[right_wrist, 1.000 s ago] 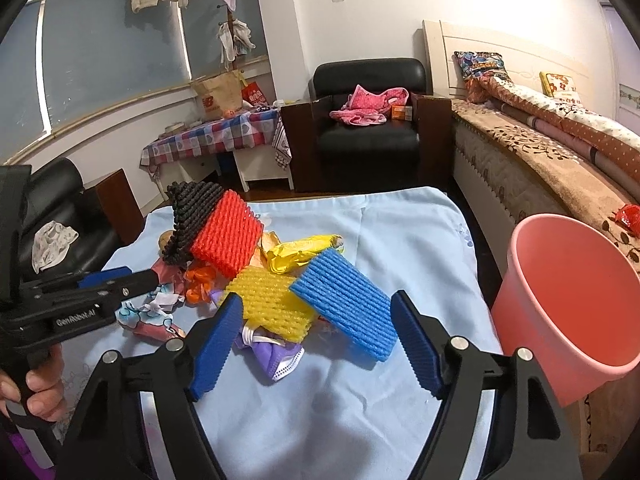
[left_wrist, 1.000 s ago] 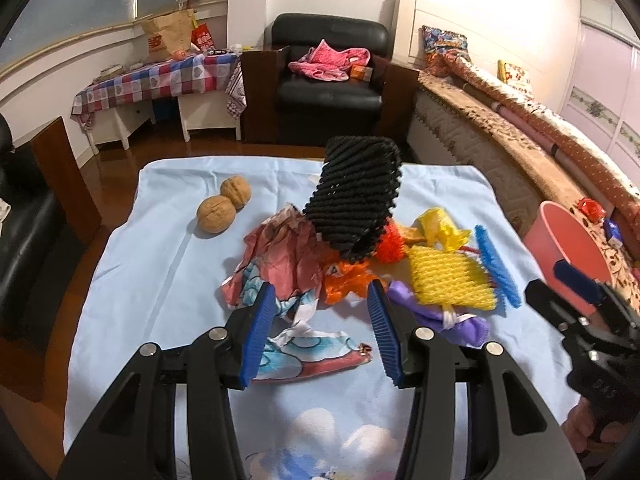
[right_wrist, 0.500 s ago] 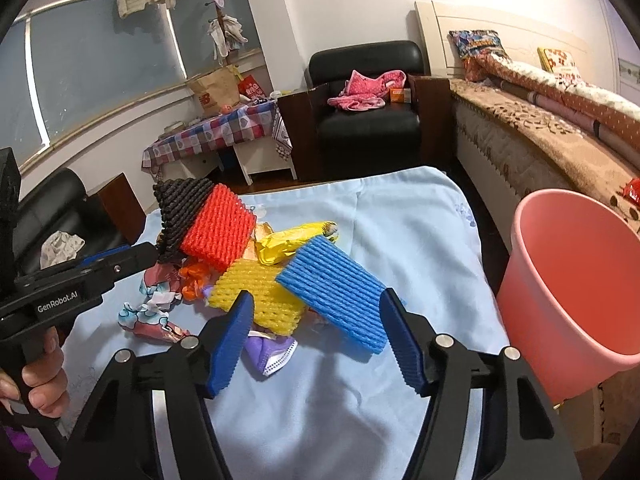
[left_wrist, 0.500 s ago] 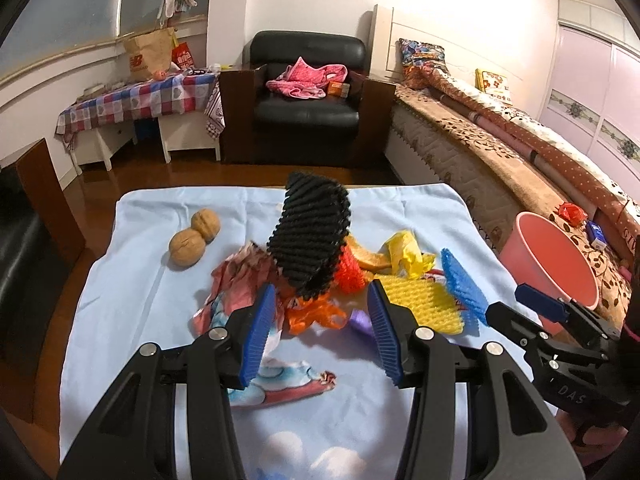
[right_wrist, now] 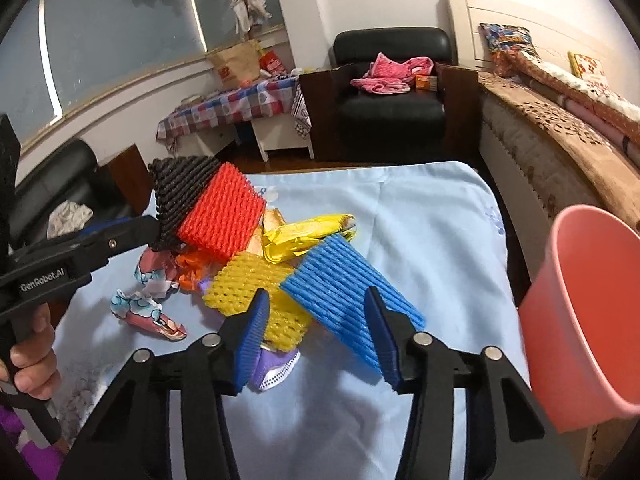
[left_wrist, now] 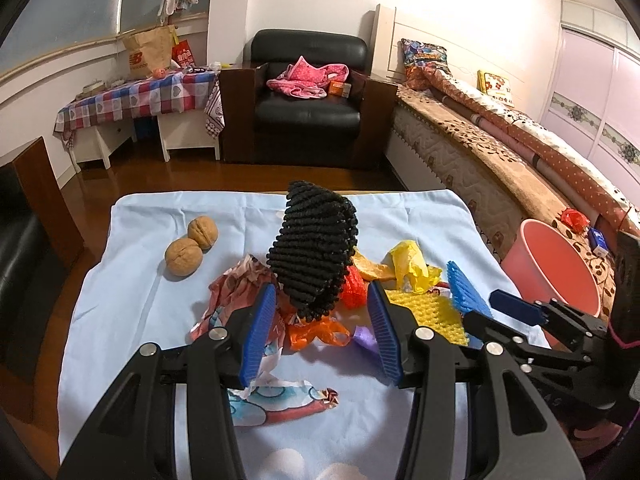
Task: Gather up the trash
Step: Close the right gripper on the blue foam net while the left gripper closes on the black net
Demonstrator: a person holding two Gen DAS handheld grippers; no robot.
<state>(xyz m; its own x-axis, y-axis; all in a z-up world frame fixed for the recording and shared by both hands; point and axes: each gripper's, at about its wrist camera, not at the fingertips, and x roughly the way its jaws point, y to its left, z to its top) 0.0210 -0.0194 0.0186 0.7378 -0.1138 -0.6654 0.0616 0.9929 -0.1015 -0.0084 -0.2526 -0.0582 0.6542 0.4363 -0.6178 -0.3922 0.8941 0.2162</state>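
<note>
The left wrist view looks forward along the left tool [left_wrist: 322, 334], from low over the near edge of the desk [left_wrist: 136, 280] under its pale blue cloth, facing the black leather armchair [left_wrist: 308, 108] at the far wall. It sits close to the upright black foam net sleeve [left_wrist: 314, 256].

The right wrist view looks along the right tool [right_wrist: 318, 338], from further right, angled slightly left and close above the ribbed blue foam net sleeve [right_wrist: 348, 292].

Both views share the desk, the trash heap, the armchair and the round pink plastic bucket [left_wrist: 556, 264] [right_wrist: 588, 312]. Each view also catches the other tool at its edge.
</note>
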